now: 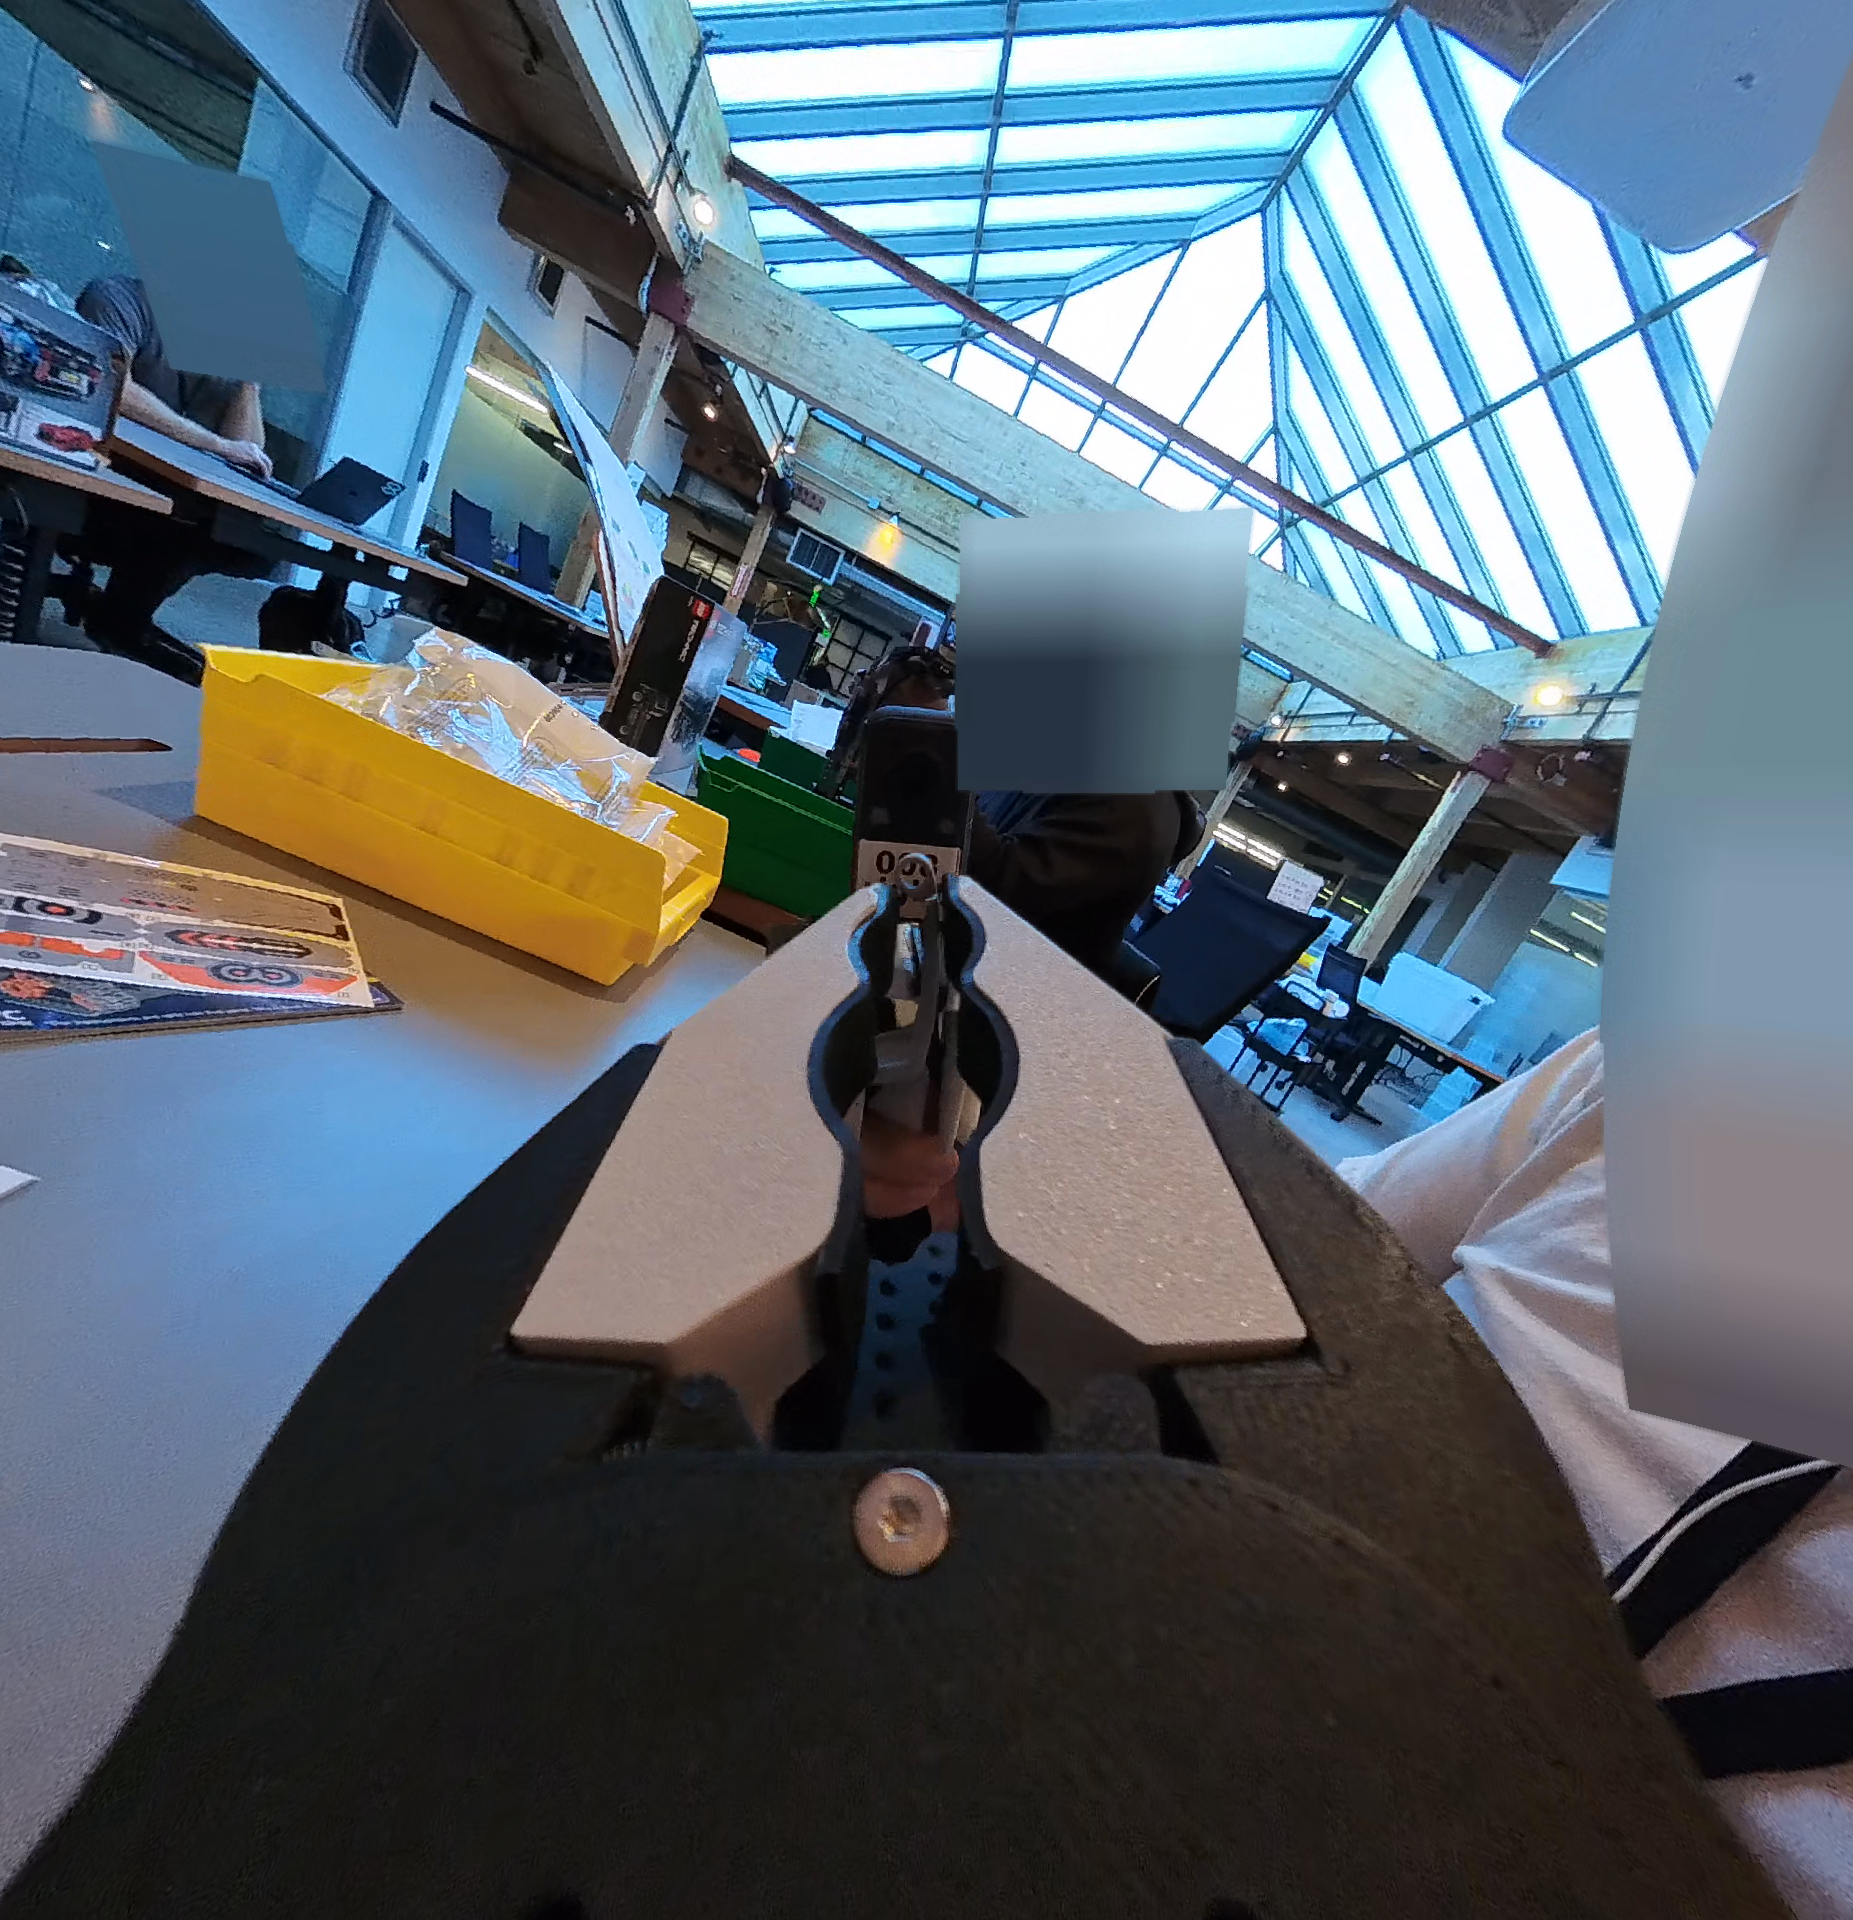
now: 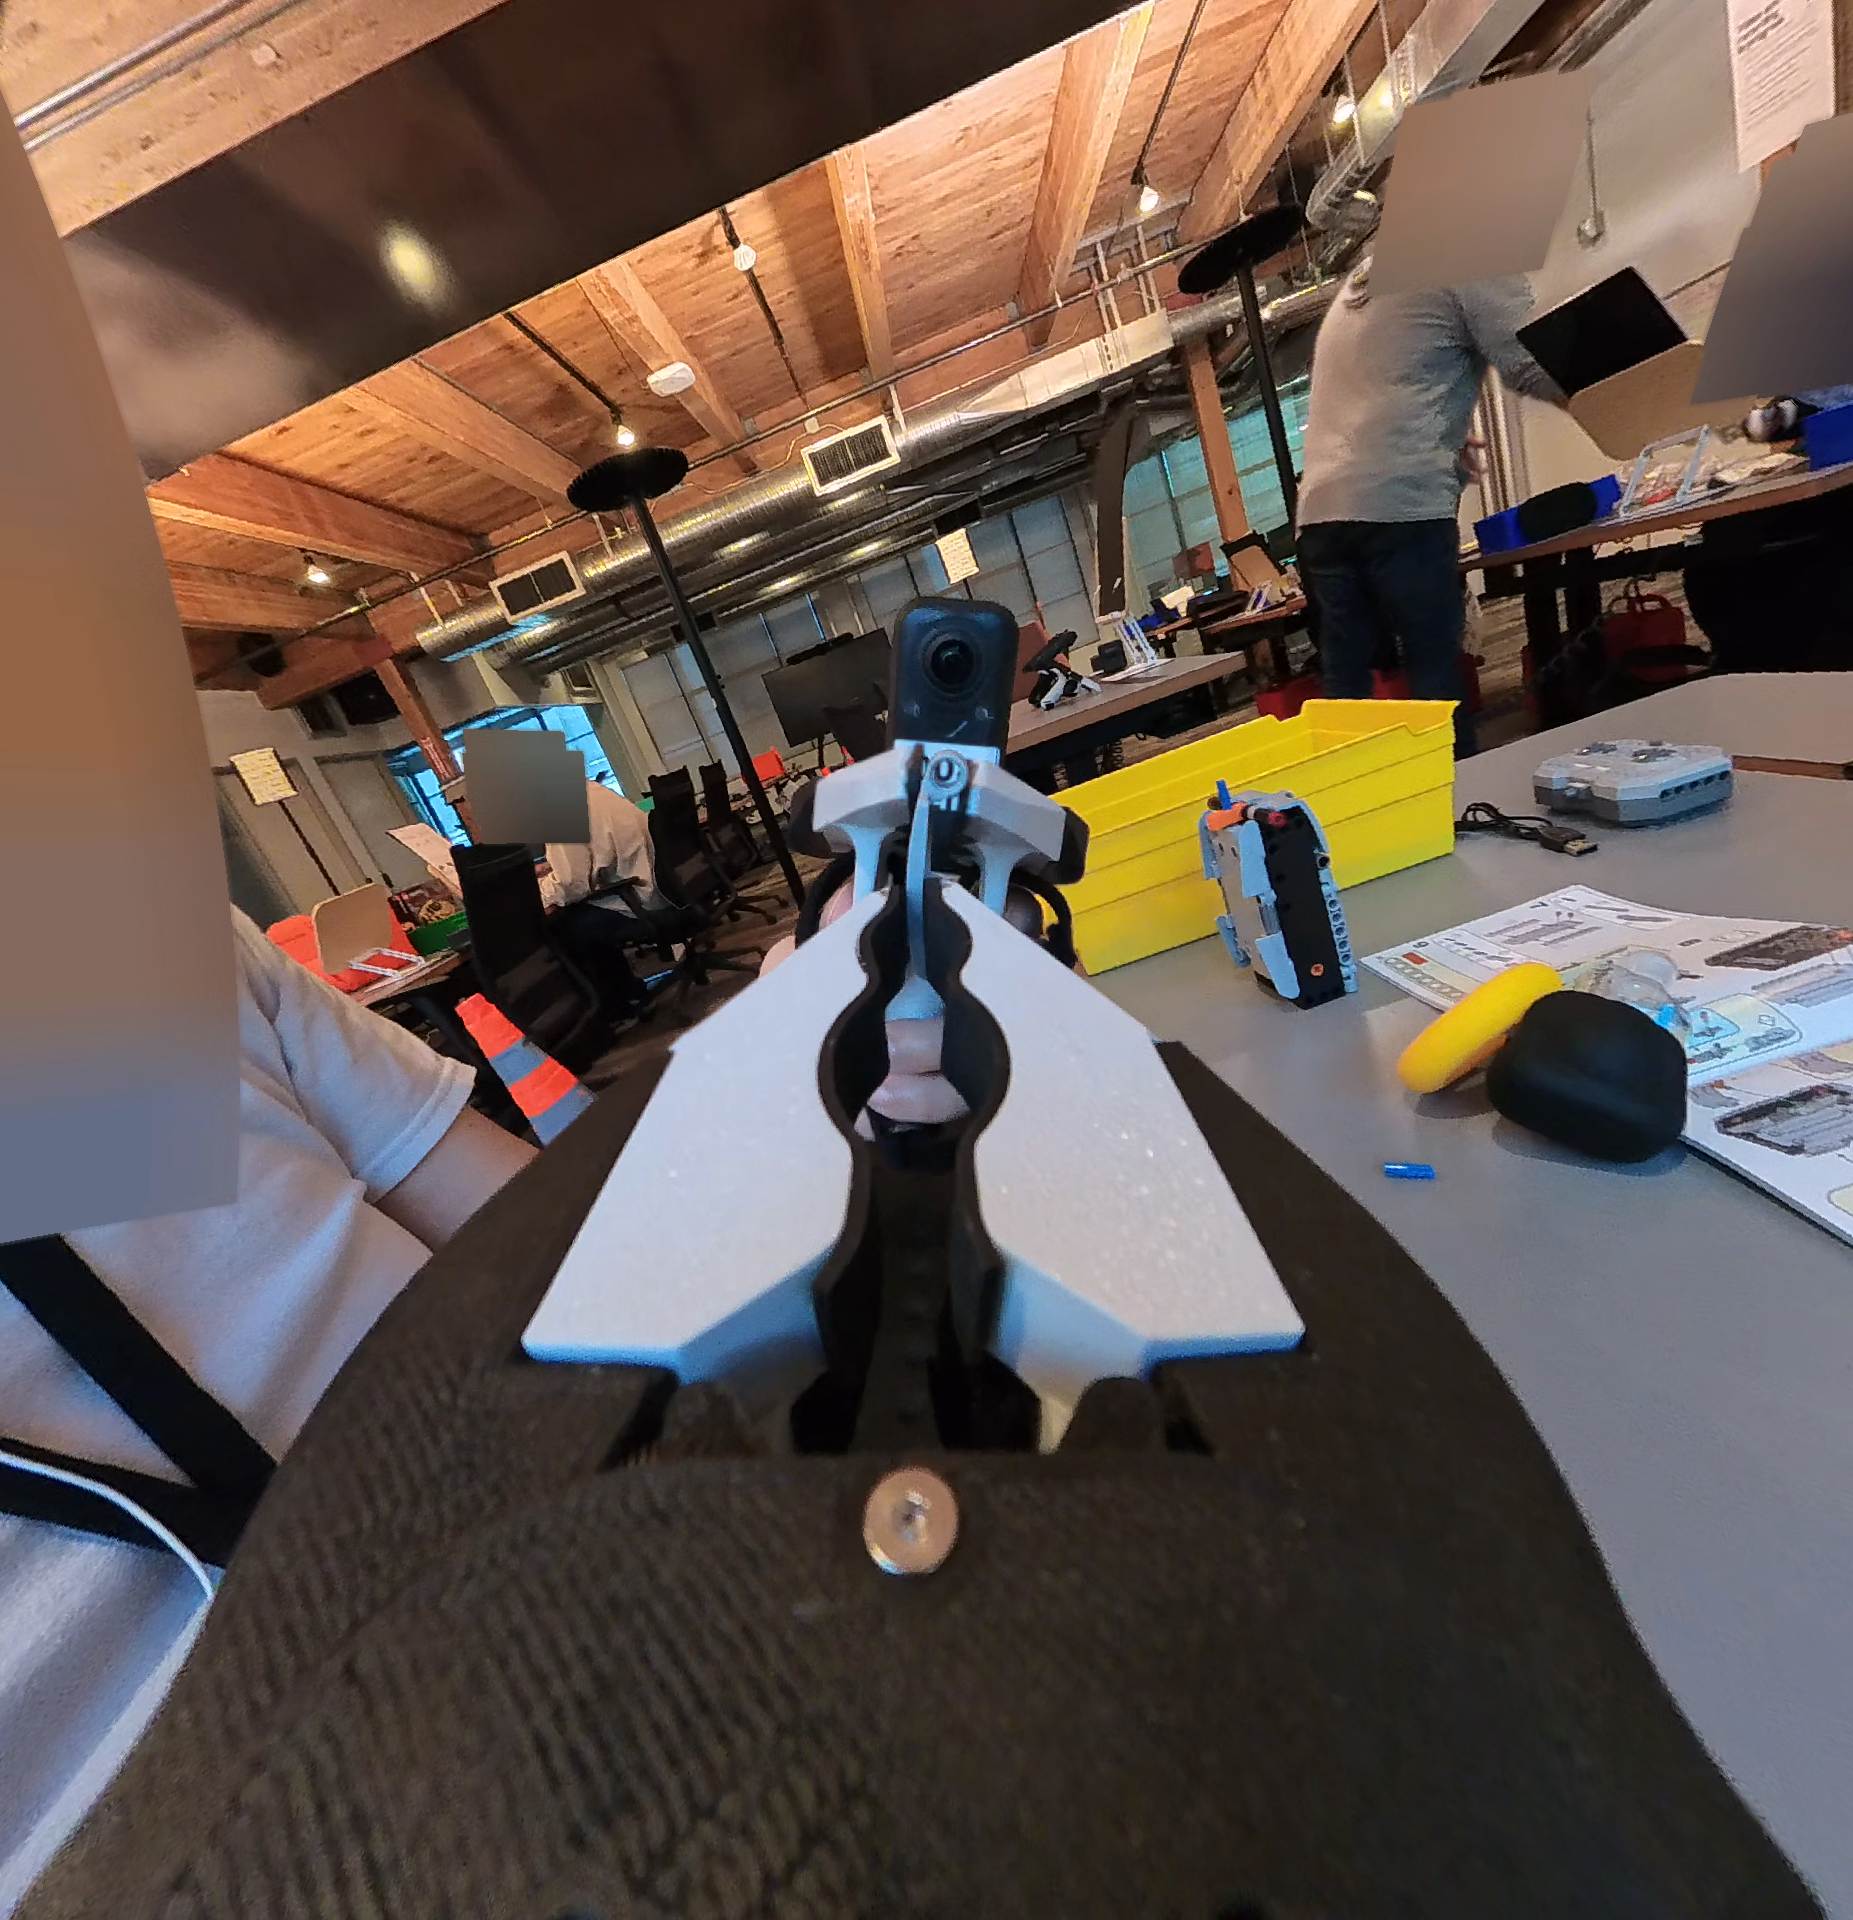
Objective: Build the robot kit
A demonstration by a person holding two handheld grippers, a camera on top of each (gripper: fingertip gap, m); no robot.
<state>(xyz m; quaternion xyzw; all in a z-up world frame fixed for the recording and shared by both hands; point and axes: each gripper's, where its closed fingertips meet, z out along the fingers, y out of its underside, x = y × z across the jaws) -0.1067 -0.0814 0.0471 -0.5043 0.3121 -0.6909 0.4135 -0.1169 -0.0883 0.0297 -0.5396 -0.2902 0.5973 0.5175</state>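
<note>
The two grippers face each other tip to tip above the table's near edge. My left gripper (image 1: 917, 902) is shut on the end of a thin grey curved brick piece (image 1: 914, 885) that has a round hole. My right gripper (image 2: 917, 914) is shut on the same grey piece (image 2: 920, 862), which runs up to the left gripper (image 2: 943, 792) and the black camera (image 2: 948, 675) on it. In the left wrist view the right gripper's black camera (image 1: 906, 774) shows just behind the tips. A hand shows through both gaps.
A yellow bin (image 1: 434, 831) holds clear bags; a green bin (image 1: 776, 836) and a sticker sheet (image 1: 163, 925) lie nearby. A second yellow bin (image 2: 1265, 821), a brick assembly (image 2: 1280, 904), a yellow ring (image 2: 1473, 1023), a black tyre (image 2: 1587, 1075), a booklet (image 2: 1753, 997), a grey hub (image 2: 1634, 779) and a blue pin (image 2: 1410, 1171) sit on the grey table (image 2: 1421, 1351).
</note>
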